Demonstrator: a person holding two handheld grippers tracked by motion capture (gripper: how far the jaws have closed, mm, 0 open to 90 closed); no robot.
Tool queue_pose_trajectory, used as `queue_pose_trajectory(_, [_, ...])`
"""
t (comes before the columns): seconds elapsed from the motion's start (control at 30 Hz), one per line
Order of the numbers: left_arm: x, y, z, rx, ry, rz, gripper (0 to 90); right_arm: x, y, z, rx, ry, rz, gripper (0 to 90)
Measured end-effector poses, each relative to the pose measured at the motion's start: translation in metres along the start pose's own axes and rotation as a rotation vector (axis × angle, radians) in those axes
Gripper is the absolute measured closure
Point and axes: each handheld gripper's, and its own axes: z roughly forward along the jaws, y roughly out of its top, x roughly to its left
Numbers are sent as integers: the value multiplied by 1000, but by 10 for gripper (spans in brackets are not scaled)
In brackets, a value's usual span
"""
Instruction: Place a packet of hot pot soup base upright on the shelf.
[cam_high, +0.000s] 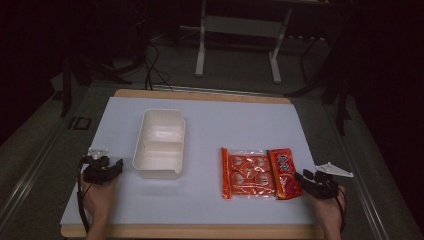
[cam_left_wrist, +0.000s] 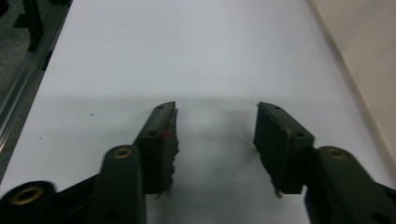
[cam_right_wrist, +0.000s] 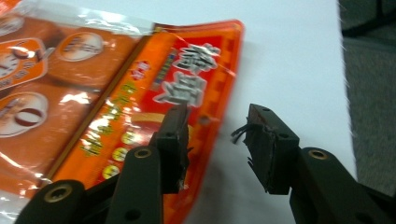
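right gripper (cam_right_wrist: 217, 123) | jaws open, astride right edge of flat red-orange foil snack packet (cam_right_wrist: 159, 107) | left gripper (cam_left_wrist: 215, 133) | jaws open over bare tabletop (cam_left_wrist: 196, 56)

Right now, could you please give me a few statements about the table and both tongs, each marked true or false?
1. The white tray has nothing in it. True.
2. The snack packet lies inside the tray. False: it lies flat on the table, to the tray's right.
3. The right tongs stand open at the packet's red edge. True.
4. The left tongs hold the tray's rim. False: they are open with nothing between them, beside the tray.
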Motion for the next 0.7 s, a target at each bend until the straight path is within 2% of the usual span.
queue_pose_trajectory(0.07, [0, 0, -3, -26, -10, 10, 529, 4, 5, 1, 5, 10, -26, 566])
queue_pose_trajectory(0.13, [-2, 1, -3, -24, -34, 18, 529, 6, 10, 1, 16, 30, -39, 552])
queue_pose_trajectory(0.17, [-5, 0, -3, -24, -19, 35, 534, 7, 12, 2, 22, 38, -46, 545])
queue_pose_trajectory(0.3, [-7, 2, -4, -31, -51, 42, 539, 4, 17, 3, 32, 73, -39, 497])
queue_pose_trajectory(0.43, [-9, 3, -6, -31, -48, 58, 540, 2, 20, 7, 72, 98, -39, 464])
queue_pose_trajectory(0.7, [-10, 4, -9, -45, -38, 74, 534, 0, 16, 11, 110, 124, -32, 407])
